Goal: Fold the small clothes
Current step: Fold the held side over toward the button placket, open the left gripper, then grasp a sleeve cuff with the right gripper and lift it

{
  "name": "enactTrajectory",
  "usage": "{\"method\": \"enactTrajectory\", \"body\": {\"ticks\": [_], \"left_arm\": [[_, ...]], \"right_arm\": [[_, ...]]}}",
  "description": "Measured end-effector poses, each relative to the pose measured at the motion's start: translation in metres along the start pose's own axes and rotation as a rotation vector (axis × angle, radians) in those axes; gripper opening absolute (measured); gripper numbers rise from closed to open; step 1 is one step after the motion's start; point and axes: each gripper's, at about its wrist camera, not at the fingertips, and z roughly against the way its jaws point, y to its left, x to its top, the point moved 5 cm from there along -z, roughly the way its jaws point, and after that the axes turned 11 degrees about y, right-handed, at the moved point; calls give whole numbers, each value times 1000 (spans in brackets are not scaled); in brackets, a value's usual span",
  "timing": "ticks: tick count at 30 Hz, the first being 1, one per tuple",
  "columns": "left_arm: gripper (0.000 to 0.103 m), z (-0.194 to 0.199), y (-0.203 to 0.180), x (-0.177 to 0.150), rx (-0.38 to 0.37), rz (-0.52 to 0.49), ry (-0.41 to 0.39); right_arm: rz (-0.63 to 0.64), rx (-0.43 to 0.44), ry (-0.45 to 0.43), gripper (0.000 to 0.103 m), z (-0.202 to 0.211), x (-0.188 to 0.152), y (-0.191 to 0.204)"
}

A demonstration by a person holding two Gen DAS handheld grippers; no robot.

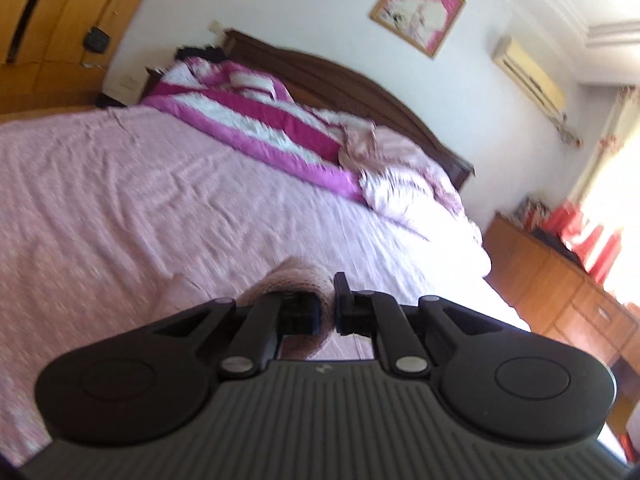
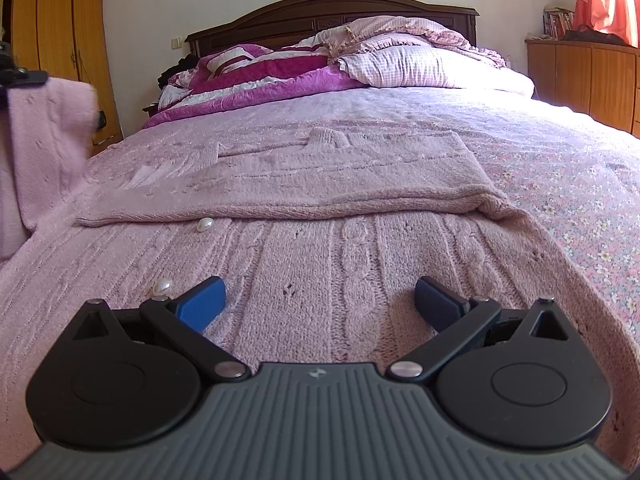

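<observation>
A wide bed (image 2: 560, 168) with a pink flowered sheet carries a pink knitted cardigan (image 2: 320, 248) spread flat across its near end, one side folded over the middle. A striped magenta quilt (image 2: 256, 76) and a checked pillow (image 2: 408, 66) are heaped by the dark headboard (image 2: 332, 10). The right gripper (image 2: 320, 304) sits low over the knit, fingers spread wide, gripping nothing. The left gripper (image 1: 330, 304) is closed on a raised part of the cardigan. Two pearl buttons (image 2: 205, 224) dot the knit.

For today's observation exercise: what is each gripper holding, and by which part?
The left gripper is shut on the pink cable-knit cardigan, pinching a raised fold along its edge. The right gripper is open above the cardigan, holding nothing.
</observation>
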Motion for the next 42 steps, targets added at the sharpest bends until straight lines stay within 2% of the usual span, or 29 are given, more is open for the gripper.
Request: {"method": "enactTrajectory", "body": {"ticks": [9,20,21,23,24,27,32,37,42], "left_arm": [[9,-30,-11,-57,19,-60,147],[11,-48,2,-84,50,-63,310],[14,-49,3,-86,47,-63,325],[31,-48,4,-90,53,-65,353],[33,-46,3,-91,54,-71,360],[37,-36,2,-96,58,-97,366],[44,-13,11,-101,70,-92,357],[44,10,21,-99,118,-94,309],[44,28,31,-93,180,-102,255]], "right_arm": [[-15,20,-11,103,2,-2,-2],[-20,26,-14,103,3,-2,-4],[-20,26,-14,103,3,-2,-3],[-20,26,-14,103,3,-2,-3],[-20,25,-13,103,3,-2,-3],[-17,24,-5,103,2,-1,-4],[4,22,57,103,3,6,0],[-100,133,98,103,13,23,3],[-126,247,101,103,22,46,24]]}}
